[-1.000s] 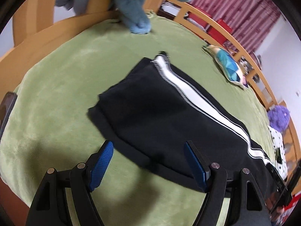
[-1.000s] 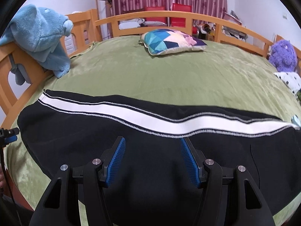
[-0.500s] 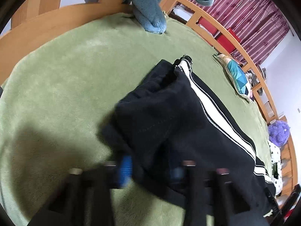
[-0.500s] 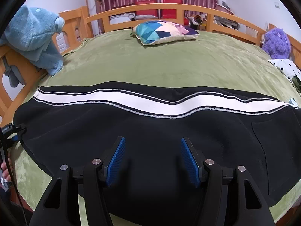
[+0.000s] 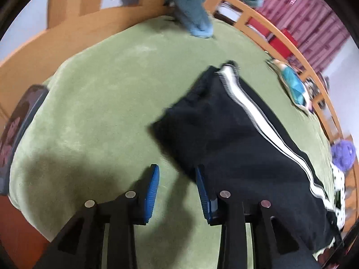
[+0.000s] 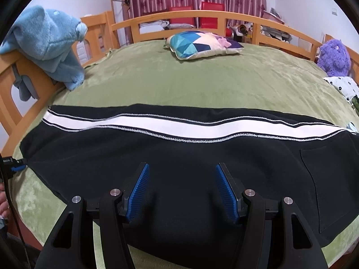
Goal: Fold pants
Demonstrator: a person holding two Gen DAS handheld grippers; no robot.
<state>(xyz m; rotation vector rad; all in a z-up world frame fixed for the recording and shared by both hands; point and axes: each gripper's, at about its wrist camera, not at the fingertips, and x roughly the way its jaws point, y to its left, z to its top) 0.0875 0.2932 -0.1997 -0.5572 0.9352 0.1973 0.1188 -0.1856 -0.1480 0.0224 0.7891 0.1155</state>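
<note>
Pants (image 6: pixel 179 157), black with a white side stripe (image 6: pixel 179 124), lie flat across the near part of a bed covered by a green blanket (image 6: pixel 202 78). In the right wrist view the garment runs the full width of the frame, stripe on the far side, a patch pocket visible at the right end.

Left tongs (image 5: pixel 177 188) point down at the near corner of the pants' left end. Their jaws are opening. Only green blanket shows between the blue pads (image 5: pixel 152 186); the right-hand pad sits at the edge of the black cloth, and whether it touches the cloth cannot be told, as the frame is blurred. The cloth at that end is bunched and slightly rumpled.

Right tongs (image 6: pixel 181 190) hang over the middle of the pants, jaws apart, with black cloth showing in the gap and nothing pressed between the pads. The left tongs' blue tip also appears at the far left edge of the right wrist view, beside the pants' end.

Other items: a blue plush toy (image 6: pixel 51 42) draped on the wooden bed rail (image 6: pixel 190 14) at the left; a multicoloured pillow (image 6: pixel 202 44) near the far rail; a purple plush toy (image 6: pixel 334 56) at the right edge; red patterned curtains behind the bed.
</note>
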